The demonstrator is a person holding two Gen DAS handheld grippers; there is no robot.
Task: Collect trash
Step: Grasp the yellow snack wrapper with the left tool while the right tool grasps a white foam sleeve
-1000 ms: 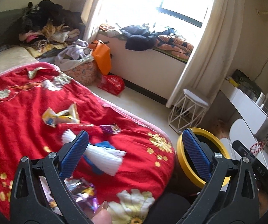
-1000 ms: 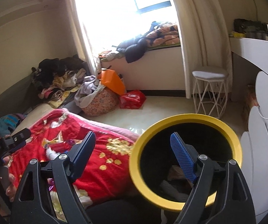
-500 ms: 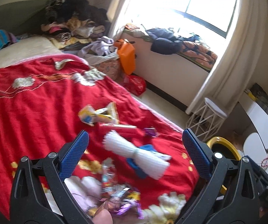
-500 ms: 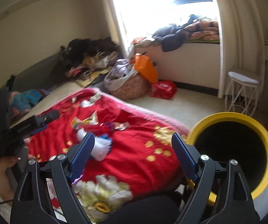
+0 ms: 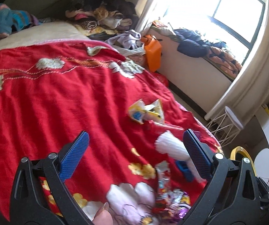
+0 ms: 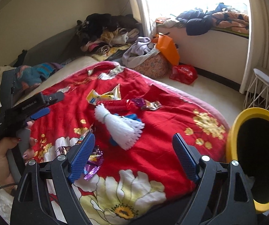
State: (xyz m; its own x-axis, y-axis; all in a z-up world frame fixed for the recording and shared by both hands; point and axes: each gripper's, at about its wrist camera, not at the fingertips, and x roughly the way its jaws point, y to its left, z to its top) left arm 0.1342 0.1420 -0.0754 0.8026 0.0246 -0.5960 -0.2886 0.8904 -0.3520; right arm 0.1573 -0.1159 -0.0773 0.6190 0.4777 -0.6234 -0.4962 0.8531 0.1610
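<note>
Swung away from the yellow-rimmed bin (image 6: 254,157) and onto the red floral bedspread (image 5: 50,97) since a second ago; bin then filled the right view between the fingers, now pushed out past the right finger, at the bed's edge.

Left gripper (image 5: 134,155): jaws wide apart, nothing between the pads, only bedspread showing in the gap. White foam fruit net (image 5: 170,148) just inside the right finger, partly hidden behind it, lying over a blue item (image 5: 183,168). Yellow snack wrapper (image 5: 146,112) ahead of the fingertips, toward the right one. Foil candy wrappers (image 5: 170,196) low between the finger bases, blurred. Fingertip of the holding hand at bottom edge.

Right gripper (image 6: 134,148): jaws wide apart, empty. Foam net (image 6: 121,127) just ahead of the fingertips, between them, not touching. Red wrapper (image 6: 119,106) and small purple wrappers (image 6: 145,104) beyond the net, yellow wrapper (image 6: 104,95) farther still. Purple foil wrappers (image 6: 93,161) right beside the left finger, partly behind it. Left hand (image 6: 5,159) with the other gripper (image 6: 40,110) off past the left finger, over the bedspread.

Clothes pile (image 6: 106,31), orange bag (image 6: 167,46), white wire stool (image 6: 262,91) well beyond the fingertips.
</note>
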